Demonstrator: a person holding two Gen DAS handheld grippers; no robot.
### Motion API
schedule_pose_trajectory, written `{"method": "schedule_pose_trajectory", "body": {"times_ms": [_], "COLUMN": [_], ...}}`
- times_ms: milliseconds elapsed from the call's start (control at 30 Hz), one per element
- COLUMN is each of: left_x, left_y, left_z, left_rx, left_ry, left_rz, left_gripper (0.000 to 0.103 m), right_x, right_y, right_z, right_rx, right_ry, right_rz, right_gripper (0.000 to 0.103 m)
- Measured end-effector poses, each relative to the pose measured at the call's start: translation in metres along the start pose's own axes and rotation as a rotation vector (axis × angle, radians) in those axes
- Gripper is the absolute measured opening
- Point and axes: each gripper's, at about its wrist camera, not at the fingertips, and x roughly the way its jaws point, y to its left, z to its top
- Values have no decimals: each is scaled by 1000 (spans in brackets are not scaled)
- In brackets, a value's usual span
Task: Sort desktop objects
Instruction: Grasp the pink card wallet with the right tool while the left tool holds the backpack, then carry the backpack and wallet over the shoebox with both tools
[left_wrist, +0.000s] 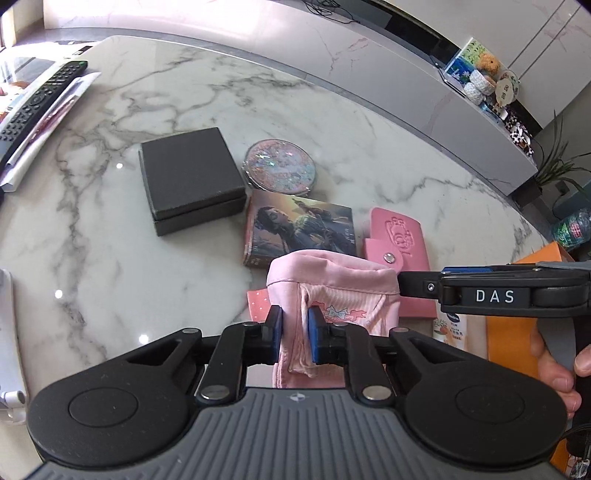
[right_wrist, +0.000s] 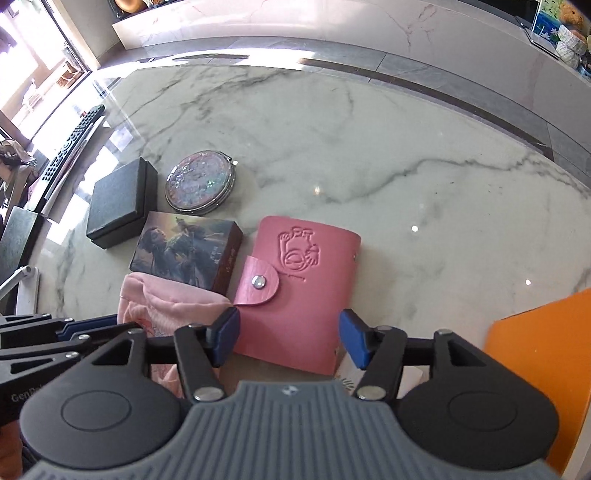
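On the marble surface (right_wrist: 406, 155), your pink card wallet (right_wrist: 295, 291) lies just beyond the right gripper (right_wrist: 289, 338), long axis running away from you, wider than the half-spread, empty fingers. Your left gripper (left_wrist: 294, 338), fingers narrow, pinches the pink cloth pouch (left_wrist: 332, 291) beside it.

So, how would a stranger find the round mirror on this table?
On the marble table, look at the black box. The round compact mirror lies right beside it, beyond the picture box. It alone is round and glittery.
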Motion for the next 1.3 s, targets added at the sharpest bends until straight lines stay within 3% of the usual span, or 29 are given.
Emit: {"method": "schedule_pose_trajectory", "body": {"times_ms": [100,233,333,500,567,633,667,767,867,1300], "left_x": [-4,-1,4,6,8,10,10,9,6,-33], "left_y": [8,12,11,13,13,12,11,8,6,-6], "left_z": [2,4,3,3,3,2,2,0,-1,-10], "left_rx": [-15,-31,-28,-35,-37,-35,-31,-21,-7,-29], "left_ry": [-19,-10,12,23,35,44,48,49,24,-79], "left_rz": [36,47,69,79,75,61,50,18,12,-85], "left_gripper": [16,17,20,37,49,49,48,28,19,15], "right_x": [9,16,20,34,34,32,32,26,15,-87], "right_y": [4,10,17,10,8,9,9,11,11,0], "right_z": [4,5,3,-1,-3,-5,-6,-10,-14,-58], "right_rx": [18,18,-21,-4,-5,-15,-14,-14,-14,52], "right_ry": [8,12,13,50,34,32,33,26,6,-175], "right_rz": [-10,-30,-72,-91,-90,-82,-77,-62,-52,75], "right_gripper": [65,78,81,83,82,81,80,80,79,79]}}
